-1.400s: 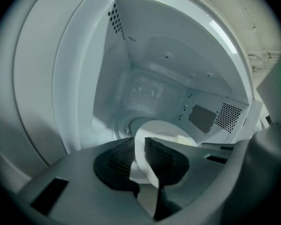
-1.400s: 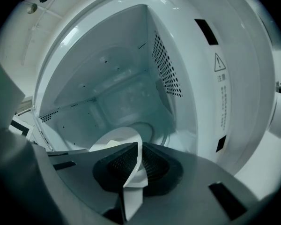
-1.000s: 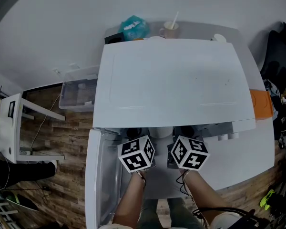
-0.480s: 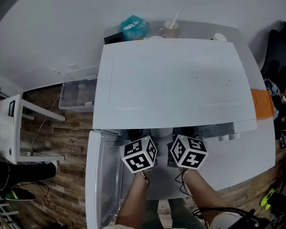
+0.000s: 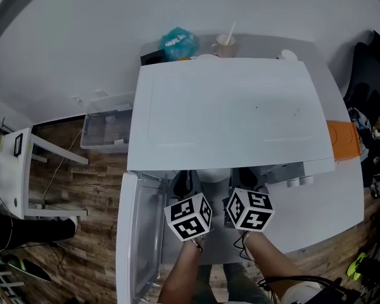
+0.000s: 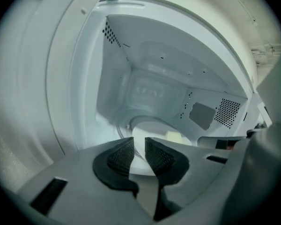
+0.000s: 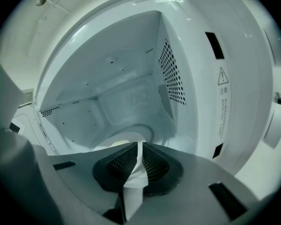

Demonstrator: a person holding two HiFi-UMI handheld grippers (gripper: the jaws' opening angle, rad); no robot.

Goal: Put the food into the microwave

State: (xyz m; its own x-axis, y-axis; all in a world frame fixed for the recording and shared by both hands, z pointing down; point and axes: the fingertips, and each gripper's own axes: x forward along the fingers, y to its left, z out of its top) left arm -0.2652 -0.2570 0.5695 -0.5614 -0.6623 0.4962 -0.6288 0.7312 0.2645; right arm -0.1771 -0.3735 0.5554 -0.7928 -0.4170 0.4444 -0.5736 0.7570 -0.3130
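A white microwave (image 5: 228, 106) stands with its door (image 5: 130, 233) swung open to the left. Both grippers hold a white plate (image 5: 213, 175) at the mouth of the cavity. My left gripper (image 5: 185, 181) (image 6: 139, 146) is shut on the plate's (image 6: 152, 128) left rim. My right gripper (image 5: 244, 179) (image 7: 139, 153) is shut on the right rim of the plate (image 7: 131, 165), which runs edge-on between its pads. A pale yellow piece of food (image 6: 174, 136) (image 7: 118, 143) lies on the plate, over the cavity floor. The top of the microwave hides most of the plate in the head view.
Behind the microwave sit a teal bag (image 5: 177, 40) and a cup with a straw (image 5: 227, 40). A clear storage bin (image 5: 104, 128) stands on the wooden floor to the left, next to a small white table (image 5: 19, 170). An orange object (image 5: 342, 138) lies at the right.
Both marker cubes have shifted a little toward the person, the left one more, and it has turned slightly. The plate's rim now shows between the grippers at the opening.
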